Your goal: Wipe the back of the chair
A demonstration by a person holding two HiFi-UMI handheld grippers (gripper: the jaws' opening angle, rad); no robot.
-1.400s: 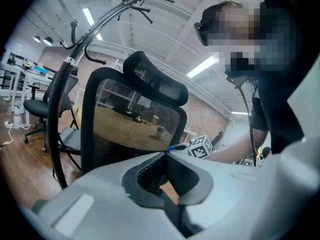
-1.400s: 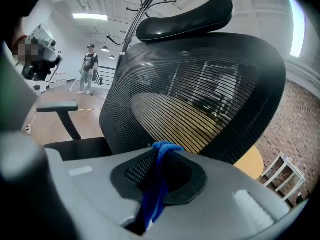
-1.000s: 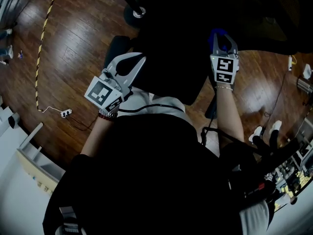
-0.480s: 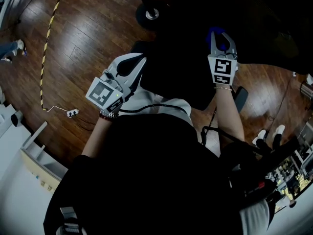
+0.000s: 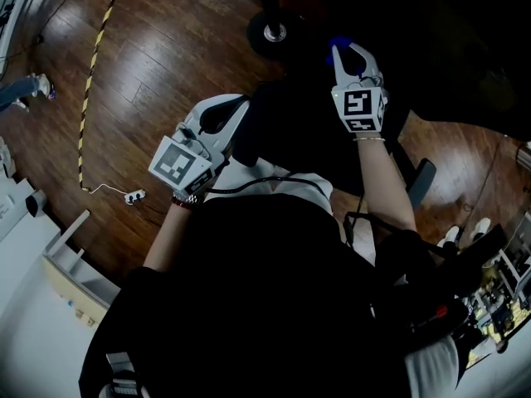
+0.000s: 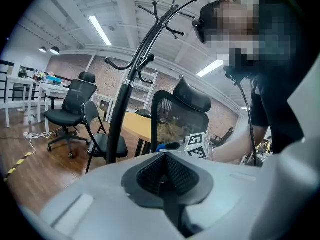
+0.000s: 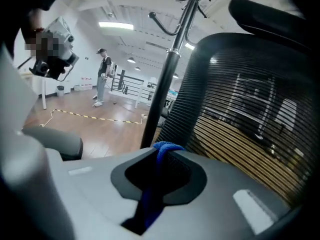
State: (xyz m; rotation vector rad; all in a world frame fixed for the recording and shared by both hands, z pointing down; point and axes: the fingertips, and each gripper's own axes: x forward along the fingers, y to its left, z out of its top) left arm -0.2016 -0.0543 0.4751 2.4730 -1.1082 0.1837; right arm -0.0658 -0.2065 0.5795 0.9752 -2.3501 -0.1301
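Note:
A black mesh office chair back [image 7: 240, 104] fills the right of the right gripper view; from above it is the dark shape [image 5: 307, 131] in front of me. My right gripper [image 5: 348, 56] is shut on a blue cloth [image 7: 161, 149], whose tip pokes out between the jaws close to the mesh; contact cannot be made out. The cloth shows blue past the gripper in the head view [image 5: 338, 46]. My left gripper [image 5: 222, 116] is shut with nothing in it, held to the left of the chair back. In the left gripper view the chair back [image 6: 180, 119] and the cloth [image 6: 167, 146] appear ahead.
A black coat stand [image 6: 125, 99] rises beside the chair, its round base [image 5: 272, 31] on the wood floor. Another office chair [image 6: 70, 111] and a folding chair [image 6: 100, 139] stand at the left. Yellow-black tape [image 5: 95, 56] and a power strip [image 5: 133, 196] lie on the floor.
My right gripper with the cloth has moved left and farther away along the chair back. The left gripper has barely moved.

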